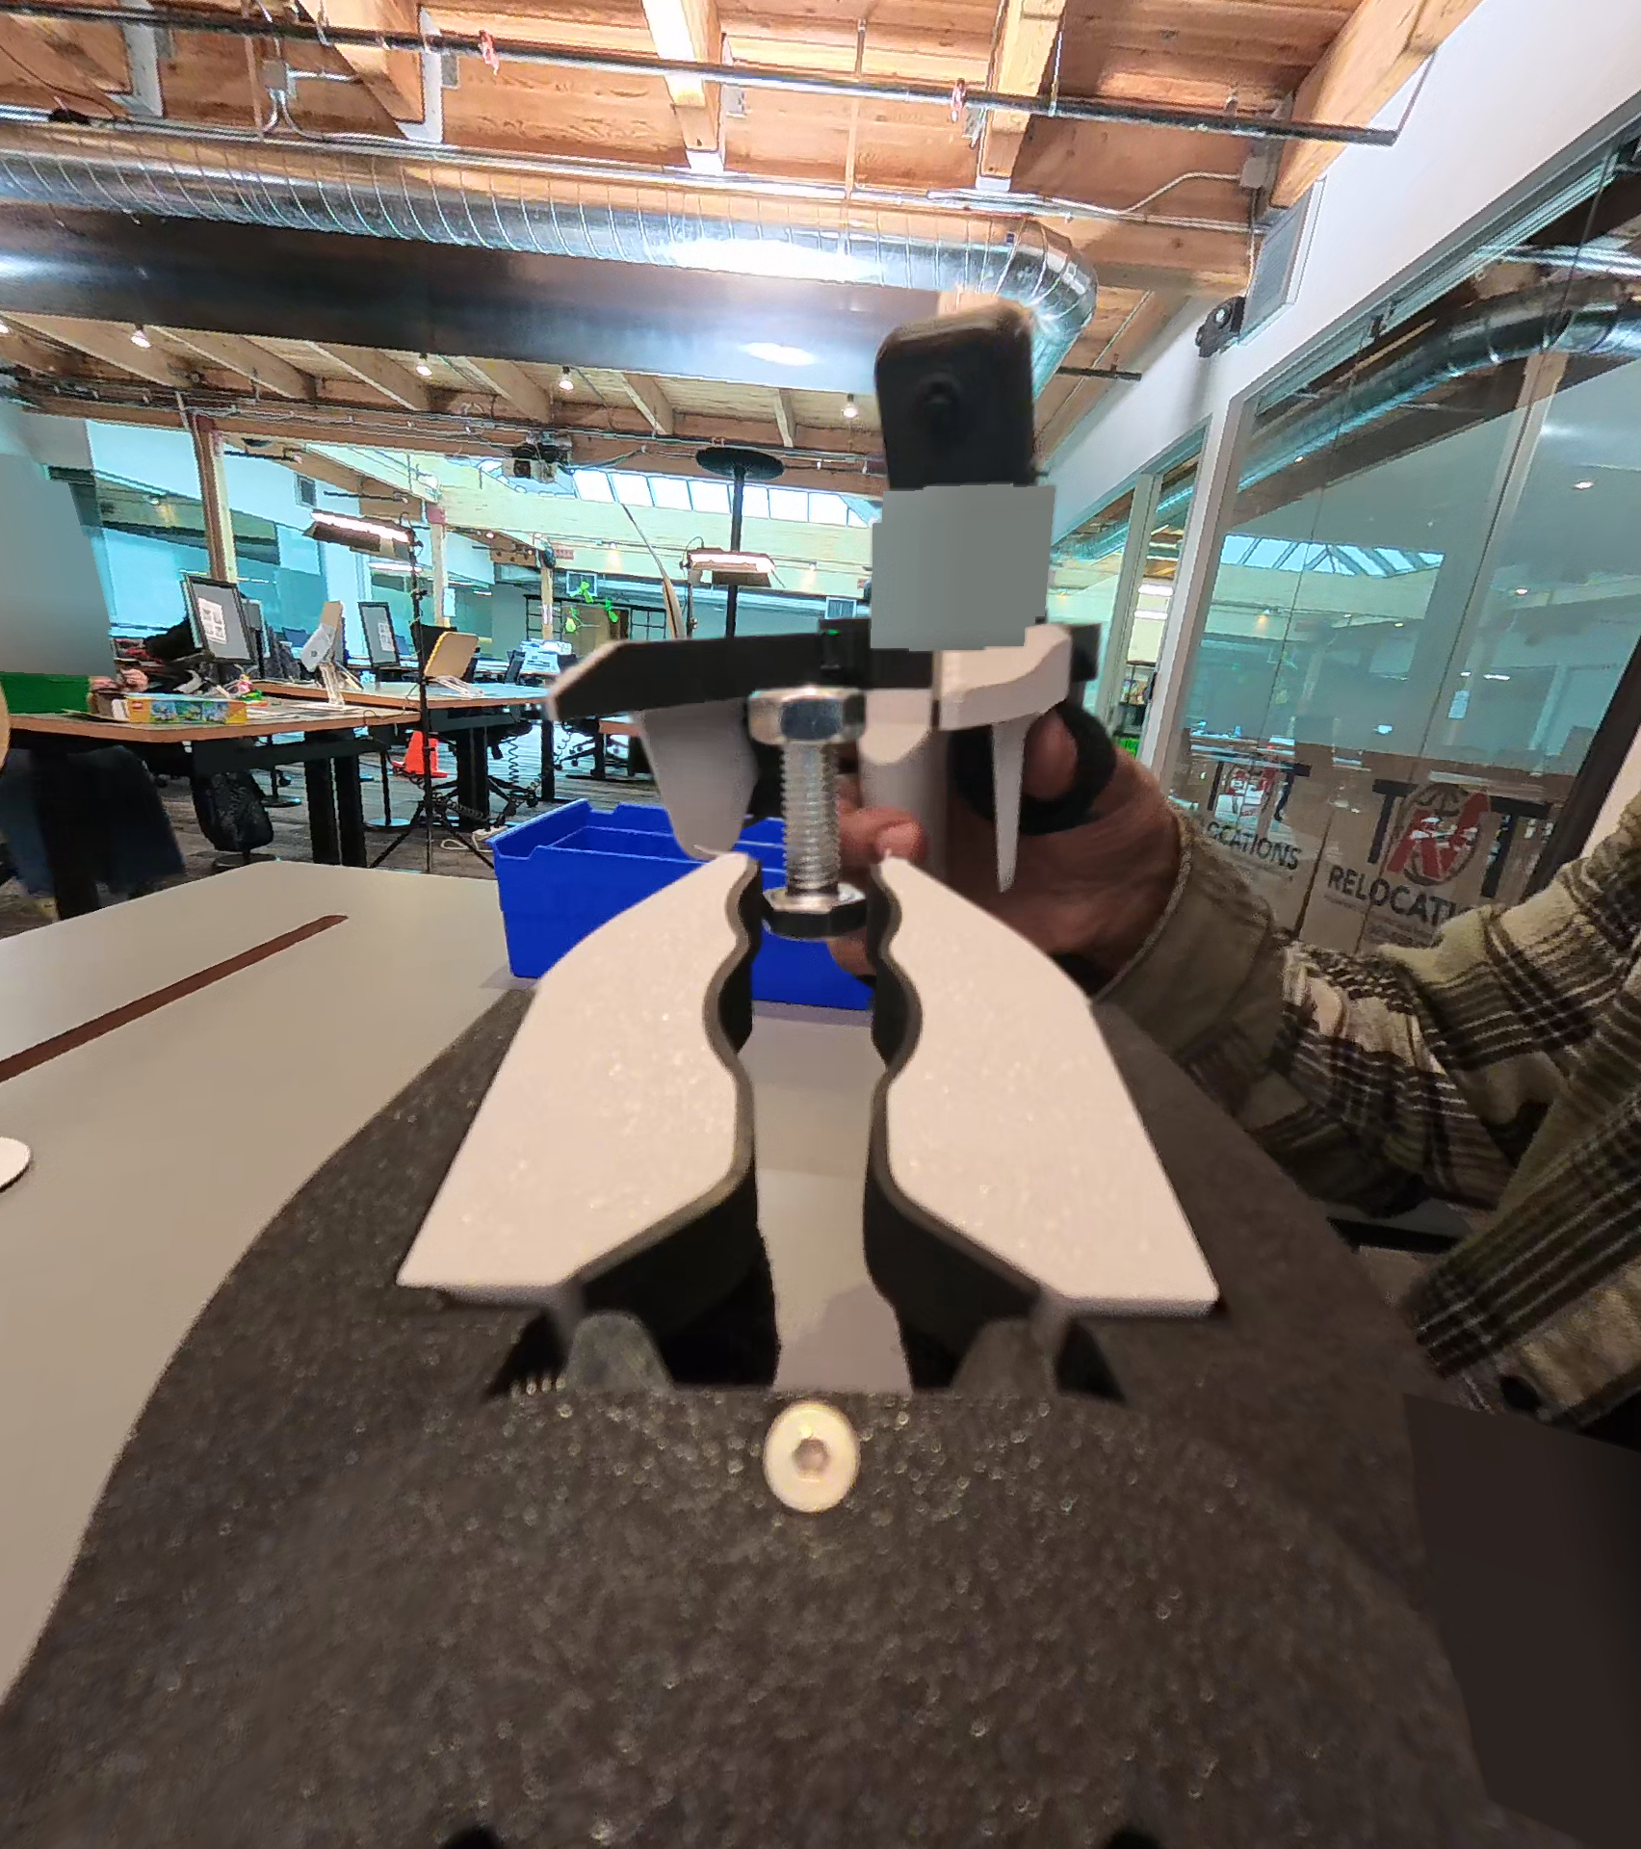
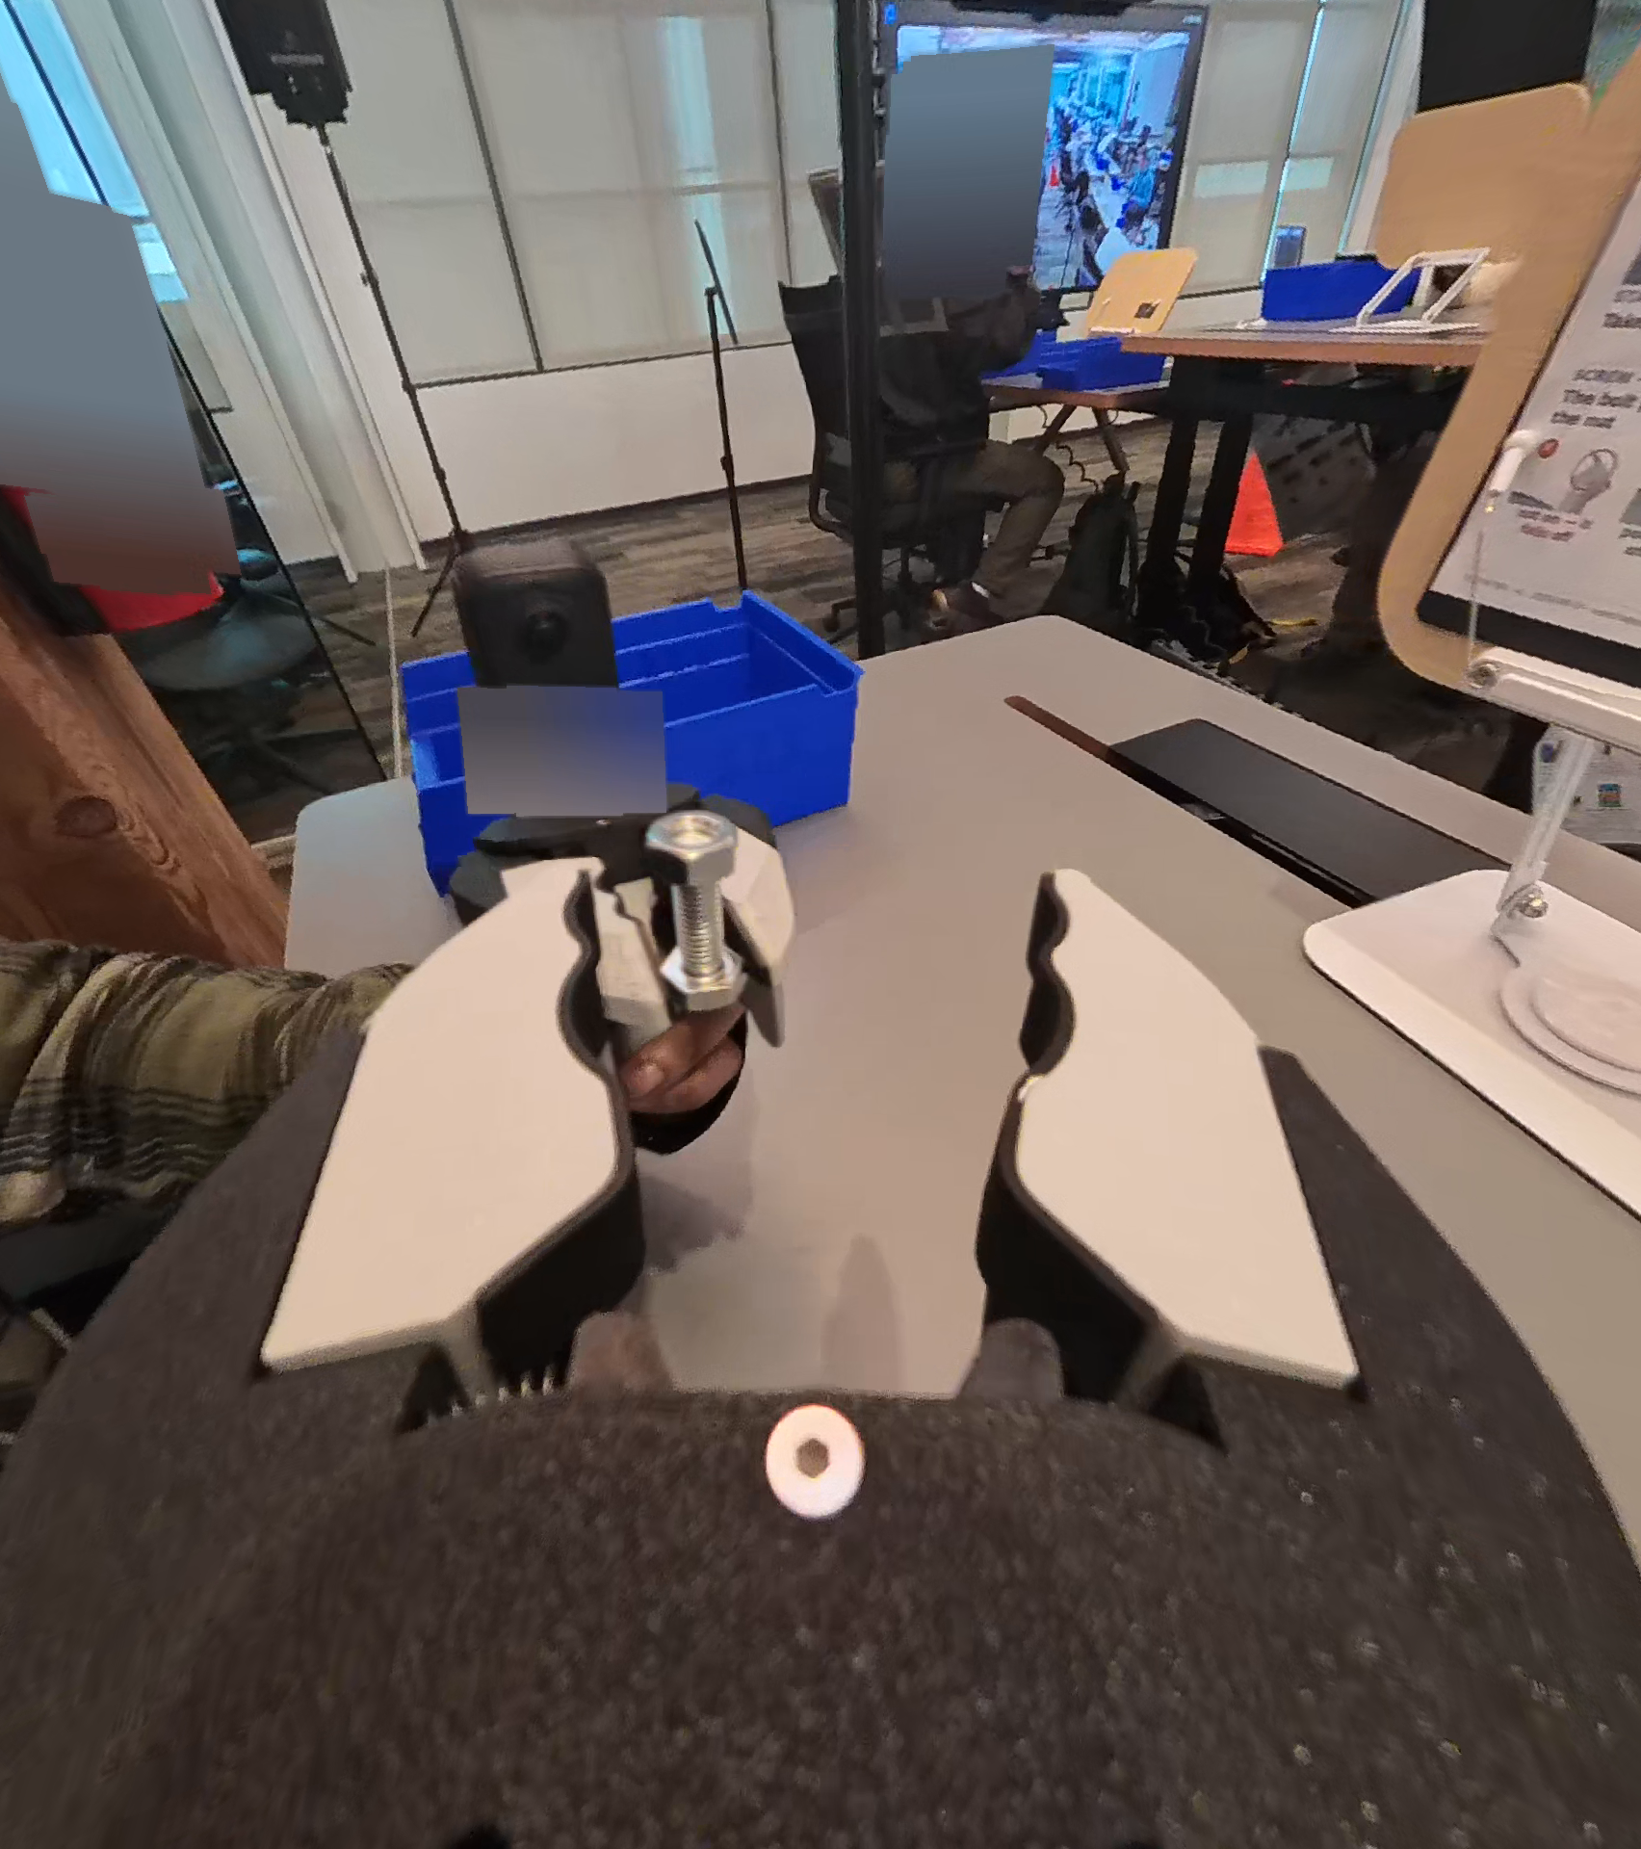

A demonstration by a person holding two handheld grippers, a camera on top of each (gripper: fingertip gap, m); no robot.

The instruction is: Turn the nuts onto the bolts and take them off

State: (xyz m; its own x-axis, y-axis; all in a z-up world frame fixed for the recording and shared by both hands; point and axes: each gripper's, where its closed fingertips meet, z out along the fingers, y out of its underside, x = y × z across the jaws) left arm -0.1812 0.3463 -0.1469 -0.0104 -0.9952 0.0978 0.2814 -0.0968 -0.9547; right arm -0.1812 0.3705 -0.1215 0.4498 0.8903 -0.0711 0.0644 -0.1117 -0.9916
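Observation:
A silver bolt (image 1: 808, 815) stands upright with a hex nut (image 1: 806, 718) at its top end. My left gripper (image 1: 811, 890) is shut on the bolt's head and holds it above the grey table (image 1: 146, 1001). In the right wrist view the bolt (image 2: 696, 926) and nut (image 2: 686, 845) sit in the left gripper (image 2: 701, 986). My right gripper (image 2: 816, 890) is wide open. The nut lies between its fingers, close to the left finger (image 2: 496, 1001), apart from the right one. In the left wrist view the right gripper (image 1: 801, 800) straddles the nut.
A blue bin (image 2: 776, 700) stands at the table's far edge, behind the grippers; it also shows in the left wrist view (image 1: 586, 900). A tablet stand with a white base (image 2: 1457, 991) is at the right. A black strip (image 2: 1297, 800) lies beside it. Plaid sleeves (image 1: 1397, 1051) hold the grippers. Left and right tips are no more than a few centimetres apart.

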